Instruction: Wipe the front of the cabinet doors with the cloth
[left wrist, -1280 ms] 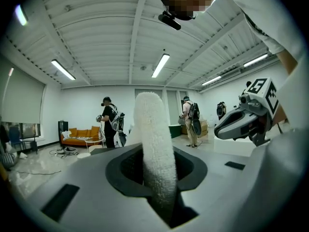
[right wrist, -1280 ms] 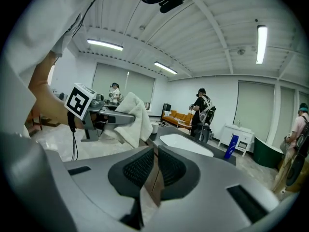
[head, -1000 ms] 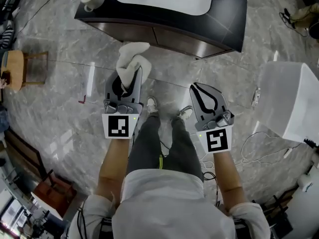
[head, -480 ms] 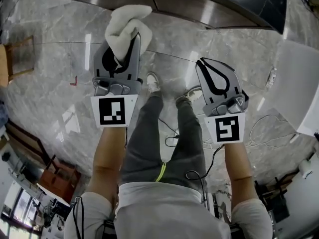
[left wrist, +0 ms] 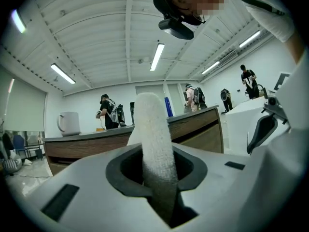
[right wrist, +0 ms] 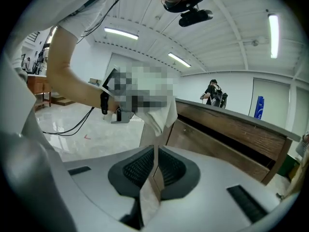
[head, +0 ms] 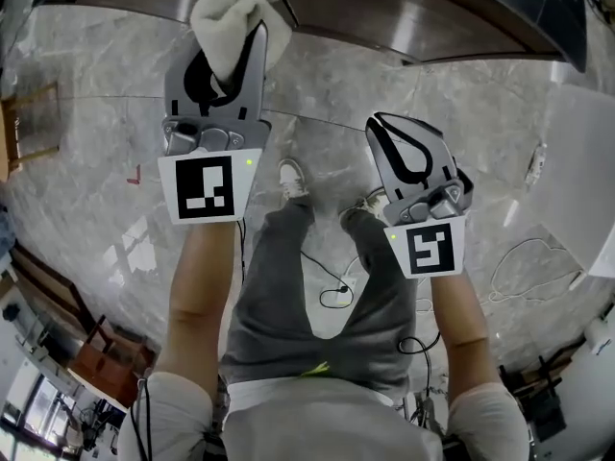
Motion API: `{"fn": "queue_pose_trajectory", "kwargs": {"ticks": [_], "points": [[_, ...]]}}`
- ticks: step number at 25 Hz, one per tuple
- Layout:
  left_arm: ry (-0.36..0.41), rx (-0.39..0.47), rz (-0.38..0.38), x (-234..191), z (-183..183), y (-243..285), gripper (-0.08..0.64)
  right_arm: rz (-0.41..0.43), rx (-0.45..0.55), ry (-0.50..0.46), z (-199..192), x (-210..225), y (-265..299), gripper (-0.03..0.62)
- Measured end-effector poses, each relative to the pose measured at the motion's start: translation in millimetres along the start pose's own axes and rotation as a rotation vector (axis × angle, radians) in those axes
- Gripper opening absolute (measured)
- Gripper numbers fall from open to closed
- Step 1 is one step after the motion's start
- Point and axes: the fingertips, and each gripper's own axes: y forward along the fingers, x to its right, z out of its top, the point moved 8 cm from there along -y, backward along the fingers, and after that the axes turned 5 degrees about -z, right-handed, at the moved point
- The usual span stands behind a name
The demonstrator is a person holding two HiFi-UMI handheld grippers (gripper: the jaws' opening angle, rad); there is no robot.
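Cloth [head: 233,15] is pinched by left gripper [head: 233,58] fingers near the cabinet doors [head: 394,12]; right gripper [head: 386,131] fingers are pressed together.

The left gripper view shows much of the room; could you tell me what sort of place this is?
Probably a large lab or workshop hall rather than a home: long ceiling strip lights, several people with backpacks beyond the wooden cabinet, and a polished stone-look floor.

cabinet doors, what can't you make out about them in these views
- Head view: the top edge cuts off most of the cabinet doors.
- Head view: whether the cloth touches them, seen from above.
- Left gripper view: the cloth covers the doors' middle.
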Motion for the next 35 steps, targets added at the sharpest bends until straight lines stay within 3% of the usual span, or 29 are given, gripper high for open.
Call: {"fn": "queue_pose_trajectory", "kwargs": {"ticks": [8,15,21,29,35], "points": [[0.04,0.04,0.063,-7,-46,20,0.107,0.02,0.022,-0.046,-55,-7,29,0.051],[0.071,0.105,0.062,4,-87,53,0.107,0.045,0.048,-0.099,-108,-7,59,0.051],[0.098,0.161,0.017,11,-124,82,0.107,0.076,0.1,-0.142,-149,-3,92,0.051],[0.143,0.272,-0.005,21,-132,102,0.107,0.053,0.138,-0.187,-191,2,122,0.051],[0.186,0.344,0.02,31,-136,105,0.107,0.068,0.161,-0.253,-213,-7,139,0.051]]}}
